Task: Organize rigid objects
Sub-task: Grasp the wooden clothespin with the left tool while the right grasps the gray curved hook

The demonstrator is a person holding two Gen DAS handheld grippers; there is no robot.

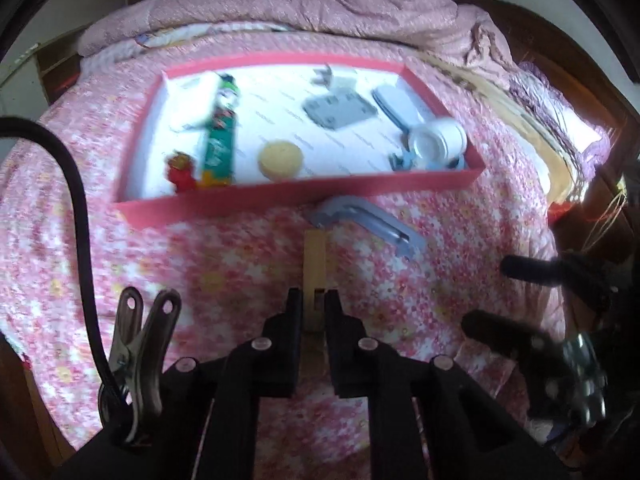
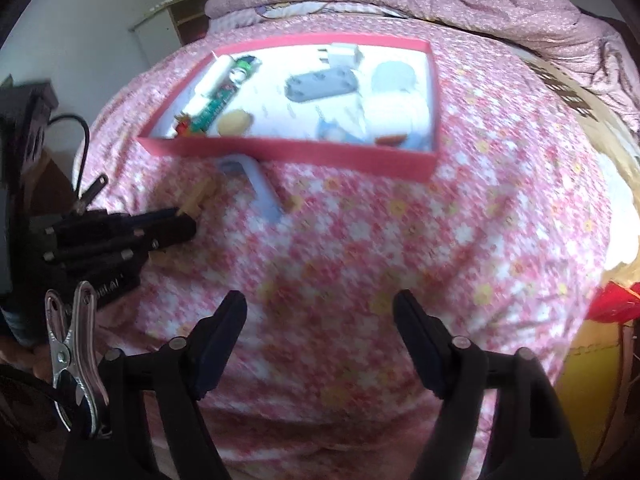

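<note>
The wooden block [image 1: 314, 276], a pale upright strip, sits clamped between the fingers of the left gripper [image 1: 313, 300], which are pressed together on its lower end. It hangs over the bed's flowered pink quilt [image 1: 224, 264], just on the near side of the red tray [image 1: 304, 196]. In the right wrist view the same block [image 2: 197, 200] juts from the left gripper [image 2: 176, 224], near the tray's [image 2: 288, 152] front wall.

A grey L-shaped piece [image 1: 364, 220] lies on the quilt touching the tray's front wall, just beyond the block's tip.

The tray is shallow, red-walled, with a white floor. Against its front wall, from the left: a small red and yellow figure [image 1: 182, 172], a green tube [image 1: 220, 136] lying lengthwise with a white item [image 1: 192, 104] alongside, a round yellow disc [image 1: 280, 158], and, in the right front corner, a white round jar [image 1: 436, 138] over some blue pieces [image 1: 404, 160]. Farther back lie a grey flat plate with holes [image 1: 340, 110], a pale blue oblong [image 1: 396, 100] and a small grey part [image 1: 324, 74] by the rear wall. The tube bears printing, too blurred to read.

The right gripper [image 2: 320, 328] hovers above bare quilt [image 2: 360, 240], well short of the tray, its fingers standing apart with nothing between them. A metal clip [image 2: 72, 356] holds a cable at its left. White lettering on the left gripper's body is too blurred to read.
</note>
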